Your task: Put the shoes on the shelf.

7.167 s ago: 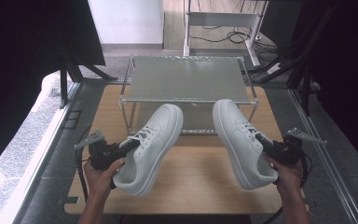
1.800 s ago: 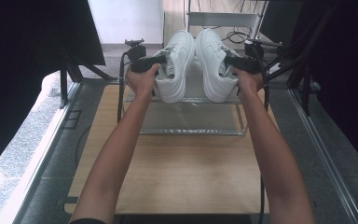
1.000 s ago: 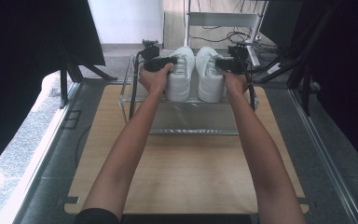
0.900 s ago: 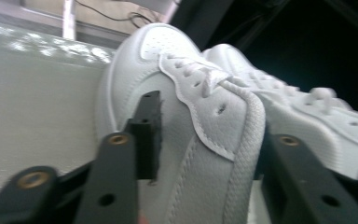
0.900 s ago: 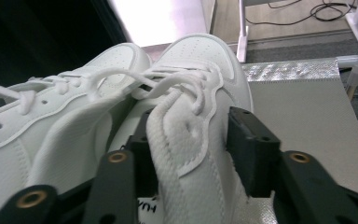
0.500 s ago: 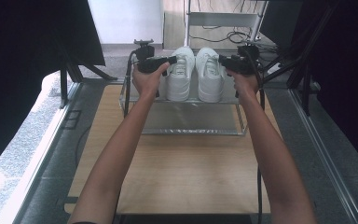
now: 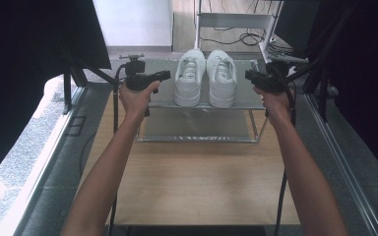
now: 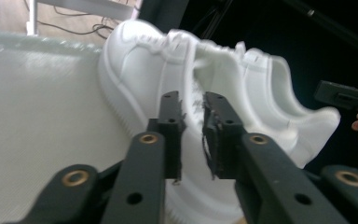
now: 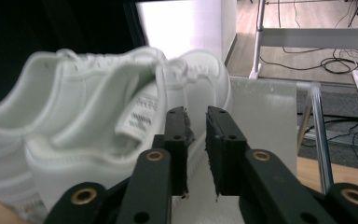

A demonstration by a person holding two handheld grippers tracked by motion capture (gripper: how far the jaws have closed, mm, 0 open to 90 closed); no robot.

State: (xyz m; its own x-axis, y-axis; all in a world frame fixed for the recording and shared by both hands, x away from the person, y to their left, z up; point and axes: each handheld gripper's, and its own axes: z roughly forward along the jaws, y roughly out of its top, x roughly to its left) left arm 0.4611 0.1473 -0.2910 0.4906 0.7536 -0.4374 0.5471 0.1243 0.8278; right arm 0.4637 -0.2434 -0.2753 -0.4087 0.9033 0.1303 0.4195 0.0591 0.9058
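Observation:
Two white sneakers stand side by side, toes pointing away, on the top shelf point(image 7: 160, 98) of a metal rack. My left gripper point(image 7: 165, 74) hovers just left of the left sneaker point(image 7: 188, 78). My right gripper point(image 7: 248, 74) hovers just right of the right sneaker point(image 7: 221, 78). In the left gripper view the left gripper point(image 8: 192, 100) has a narrow gap between its jaws, with nothing in it, and the sneaker point(image 8: 135, 60) lies beyond. The right gripper point(image 9: 196, 114) looks the same, empty, beside the other sneaker point(image 9: 74, 163).
The rack has a lower shelf point(image 7: 202, 125) and stands at the far end of a wooden table point(image 7: 197, 182). Dark screens flank both sides. Behind the rack are a white frame point(image 7: 236, 19) and floor cables. The far gripper point(image 8: 345, 95) appears past the sneakers.
The sneakers were carried from the table up to the rack's top shelf and set down. Both grippers have let go and drawn apart sideways, away from the pair.

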